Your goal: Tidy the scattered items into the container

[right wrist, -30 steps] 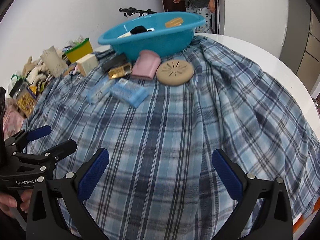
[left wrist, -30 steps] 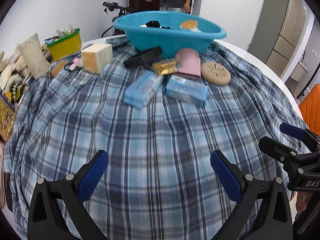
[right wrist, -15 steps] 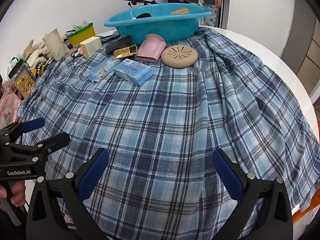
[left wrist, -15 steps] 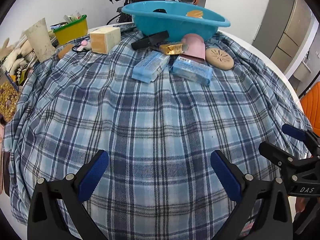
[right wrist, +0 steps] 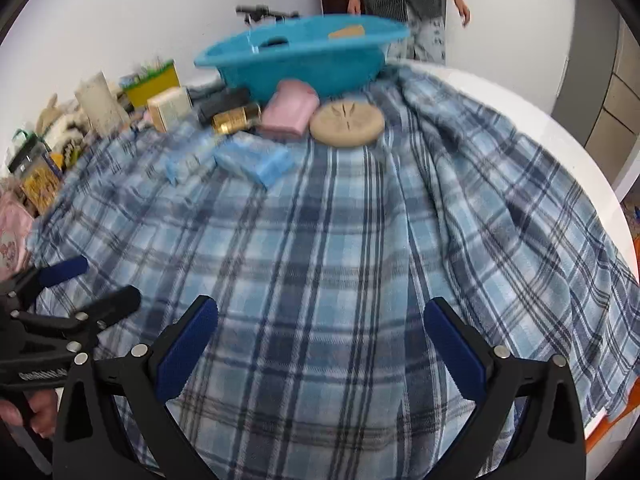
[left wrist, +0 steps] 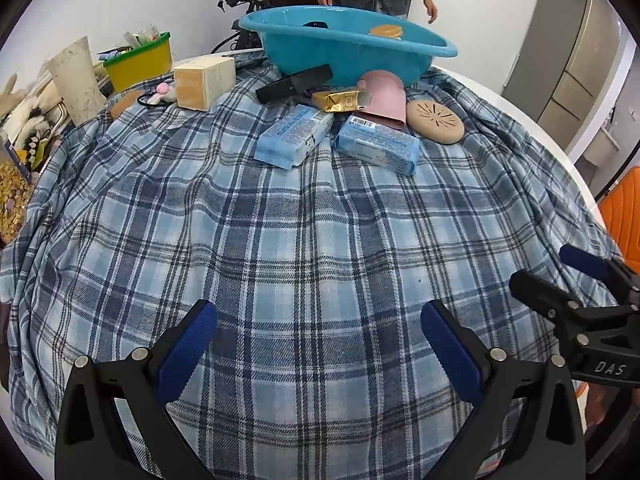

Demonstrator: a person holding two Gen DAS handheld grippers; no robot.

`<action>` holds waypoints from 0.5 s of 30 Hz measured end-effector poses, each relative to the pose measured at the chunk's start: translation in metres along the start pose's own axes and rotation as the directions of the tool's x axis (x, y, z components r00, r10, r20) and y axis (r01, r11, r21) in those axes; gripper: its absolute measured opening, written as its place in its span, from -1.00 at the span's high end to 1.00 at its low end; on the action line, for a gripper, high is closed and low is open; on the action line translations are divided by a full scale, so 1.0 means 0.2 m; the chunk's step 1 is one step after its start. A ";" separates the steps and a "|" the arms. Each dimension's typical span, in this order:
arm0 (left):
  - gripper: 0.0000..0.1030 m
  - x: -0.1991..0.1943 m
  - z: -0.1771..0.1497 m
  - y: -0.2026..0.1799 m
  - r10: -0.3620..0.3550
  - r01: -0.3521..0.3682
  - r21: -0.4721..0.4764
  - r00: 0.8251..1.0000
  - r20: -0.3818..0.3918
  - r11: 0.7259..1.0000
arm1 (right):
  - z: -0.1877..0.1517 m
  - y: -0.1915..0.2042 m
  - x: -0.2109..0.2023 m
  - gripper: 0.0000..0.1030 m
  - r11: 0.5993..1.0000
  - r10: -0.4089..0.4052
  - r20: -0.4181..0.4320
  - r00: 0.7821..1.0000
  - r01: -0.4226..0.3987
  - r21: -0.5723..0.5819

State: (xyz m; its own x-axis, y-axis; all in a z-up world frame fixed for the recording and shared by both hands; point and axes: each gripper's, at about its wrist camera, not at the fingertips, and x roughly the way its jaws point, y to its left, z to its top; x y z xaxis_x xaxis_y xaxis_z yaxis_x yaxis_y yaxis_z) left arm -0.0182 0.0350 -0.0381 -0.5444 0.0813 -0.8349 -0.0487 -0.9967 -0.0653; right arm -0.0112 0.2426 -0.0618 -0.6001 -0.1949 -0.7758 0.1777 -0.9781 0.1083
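Currently at the approach step, nothing grasped. Left gripper and right gripper both spread wide and empty above the plaid cloth. Scattered at the far side, just before the blue basin: two blue packets, pink pouch, tan disc. Next, probably reaching forward to one packet, then closing.

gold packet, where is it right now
In the left wrist view the gold packet lies on the plaid cloth before the blue basin, between the black case and the pink pouch.
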 end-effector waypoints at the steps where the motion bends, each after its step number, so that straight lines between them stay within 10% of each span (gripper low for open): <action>1: -0.99 -0.01 0.00 0.00 0.006 -0.006 0.000 1.000 0.027 1.000 | 0.00 0.00 -0.01 -0.99 1.000 -0.005 0.030 1.000 0.005 -0.002; 15: -0.99 0.03 -0.03 -0.01 0.011 -0.011 -0.005 0.999 0.045 1.000 | -0.03 0.05 0.01 -0.99 0.999 -0.022 0.021 1.000 0.023 -0.049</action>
State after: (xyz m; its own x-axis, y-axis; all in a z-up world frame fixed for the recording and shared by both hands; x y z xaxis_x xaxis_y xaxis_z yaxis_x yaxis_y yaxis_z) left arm -0.0170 0.0372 -0.0456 -0.5822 0.0705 -0.8100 -0.0390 -0.9975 -0.0588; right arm -0.0063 0.2335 -0.0659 -0.6204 -0.1749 -0.7645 0.2018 -0.9776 0.0599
